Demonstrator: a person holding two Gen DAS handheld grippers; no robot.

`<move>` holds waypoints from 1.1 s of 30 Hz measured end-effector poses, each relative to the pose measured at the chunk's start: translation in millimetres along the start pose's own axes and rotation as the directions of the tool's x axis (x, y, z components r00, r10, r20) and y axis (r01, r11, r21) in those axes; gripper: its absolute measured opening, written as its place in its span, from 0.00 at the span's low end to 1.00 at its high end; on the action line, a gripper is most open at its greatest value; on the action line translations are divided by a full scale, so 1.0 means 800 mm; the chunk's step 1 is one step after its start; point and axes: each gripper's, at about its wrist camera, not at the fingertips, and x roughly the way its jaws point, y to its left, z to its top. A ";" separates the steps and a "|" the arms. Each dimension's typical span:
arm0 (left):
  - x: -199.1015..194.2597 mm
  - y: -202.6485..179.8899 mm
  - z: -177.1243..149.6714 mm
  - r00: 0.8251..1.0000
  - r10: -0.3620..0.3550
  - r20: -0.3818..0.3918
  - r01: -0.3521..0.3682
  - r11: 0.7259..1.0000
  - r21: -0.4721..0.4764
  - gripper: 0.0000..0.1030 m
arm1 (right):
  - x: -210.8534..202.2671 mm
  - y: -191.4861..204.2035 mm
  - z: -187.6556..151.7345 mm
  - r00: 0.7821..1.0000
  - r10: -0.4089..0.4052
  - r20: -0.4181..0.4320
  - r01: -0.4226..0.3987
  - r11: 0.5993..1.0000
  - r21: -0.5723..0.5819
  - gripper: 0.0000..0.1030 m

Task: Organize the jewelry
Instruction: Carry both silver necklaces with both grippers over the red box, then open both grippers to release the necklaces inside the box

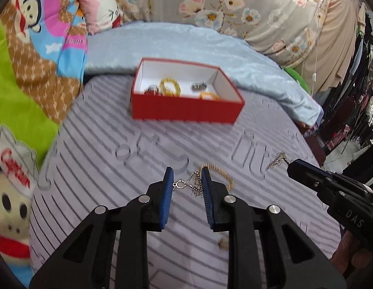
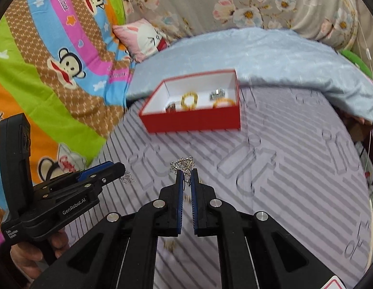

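Note:
My left gripper (image 1: 187,171) is shut on a silver dangling earring (image 1: 186,184), which spans crosswise between the blue pads above the mat. In the right wrist view that earring (image 2: 126,179) hangs from the left gripper (image 2: 120,167). My right gripper (image 2: 187,171) is shut on a second silver earring (image 2: 184,165), whose chains stick out past the tips. From the left wrist view the right gripper (image 1: 292,165) comes in from the right with its earring (image 1: 276,160). Farther back, an open red box (image 1: 186,109) (image 2: 193,120) holds gold bangles (image 1: 170,85) and silver pieces (image 1: 198,86).
A gold chain bracelet (image 1: 221,172) lies on the grey striped mat (image 1: 114,132), just behind the left gripper's right finger. A small gold piece (image 1: 222,243) lies nearer. A light blue blanket (image 1: 186,43), a cartoon quilt (image 1: 30,60) and floral bedding border the mat.

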 end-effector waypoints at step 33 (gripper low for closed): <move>0.210 0.031 0.203 0.996 0.071 0.063 -0.072 0.997 0.017 0.22 | 0.253 -0.040 0.175 0.999 0.007 -0.033 -0.007 1.000 -0.011 0.06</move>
